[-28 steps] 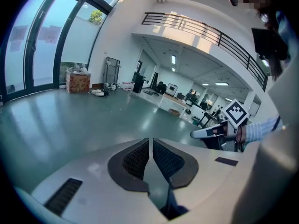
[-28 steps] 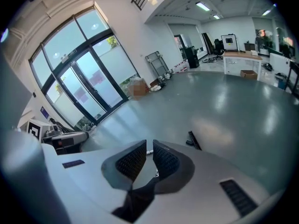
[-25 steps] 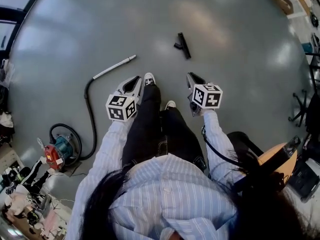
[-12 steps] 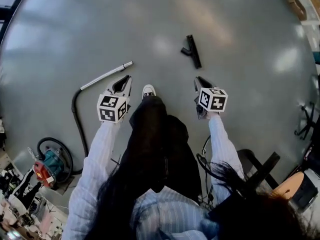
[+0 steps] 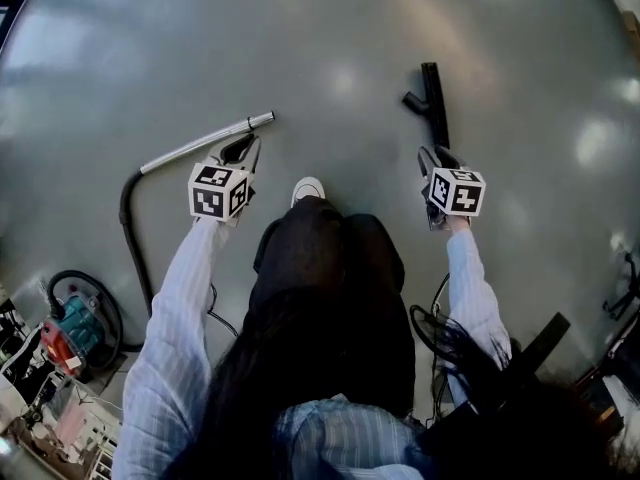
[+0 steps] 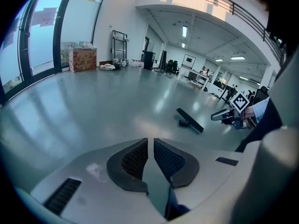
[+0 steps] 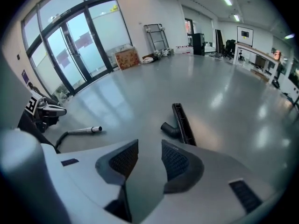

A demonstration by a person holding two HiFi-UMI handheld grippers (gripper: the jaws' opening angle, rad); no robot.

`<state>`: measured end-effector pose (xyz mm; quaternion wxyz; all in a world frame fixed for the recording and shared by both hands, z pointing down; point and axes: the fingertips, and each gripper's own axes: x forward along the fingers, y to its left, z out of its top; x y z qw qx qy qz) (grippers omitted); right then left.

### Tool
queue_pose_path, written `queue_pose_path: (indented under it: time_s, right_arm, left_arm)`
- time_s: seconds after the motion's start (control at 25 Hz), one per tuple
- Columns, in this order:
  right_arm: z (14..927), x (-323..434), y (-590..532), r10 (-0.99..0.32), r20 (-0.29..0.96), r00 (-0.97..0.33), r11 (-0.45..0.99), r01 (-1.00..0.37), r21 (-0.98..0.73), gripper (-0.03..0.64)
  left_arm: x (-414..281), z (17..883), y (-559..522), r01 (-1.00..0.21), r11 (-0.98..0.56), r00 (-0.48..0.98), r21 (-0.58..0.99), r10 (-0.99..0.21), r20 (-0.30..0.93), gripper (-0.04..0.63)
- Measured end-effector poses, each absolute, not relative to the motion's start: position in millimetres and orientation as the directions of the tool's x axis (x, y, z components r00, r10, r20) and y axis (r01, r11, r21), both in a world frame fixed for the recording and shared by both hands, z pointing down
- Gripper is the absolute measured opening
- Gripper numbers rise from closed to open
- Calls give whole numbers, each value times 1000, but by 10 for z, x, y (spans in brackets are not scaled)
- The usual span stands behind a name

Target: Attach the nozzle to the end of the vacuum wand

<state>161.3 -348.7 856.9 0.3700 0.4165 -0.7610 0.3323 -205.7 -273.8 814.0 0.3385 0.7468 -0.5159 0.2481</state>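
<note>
both grippers have dropped floorward. right gripper (image 5: 433, 156), jaws just been opening, empty, has nozzle (image 5: 433, 103) lengthwise dead ahead; left gripper (image 5: 243, 148) sits clenched, empty, beside wand (image 5: 200, 143).

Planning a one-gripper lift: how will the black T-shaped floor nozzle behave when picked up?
The black T-shaped plastic nozzle looks rigid, so probably no flex. Its long bar with a side neck may tilt if gripped off-centre. Flat on the glossy grey floor, it would likely slide, not roll, when pushed.
</note>
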Motion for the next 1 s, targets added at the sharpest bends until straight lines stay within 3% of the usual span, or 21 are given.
queue_pose_path:
  time_s: [0.16,0.52,1.0]
  right_arm:
    - [9106,1630,-3803,-441,818,-371,475,-869,-138,173]
    - [9949,2126,-4391,-483,844,-235,549,-832,82,259]
    - [10468,2303,-4602,-299,938,-177,627,-777,53,282]
  left_arm:
    - [-2151,8861,-2738,-941,-238,338,241,-605,721,66]
    - [-2015,9677,-2575,-942,-183,331,280,-631,702,67]
    - [-1877,9679,-2579,-936,-181,348,302,-616,707,67]
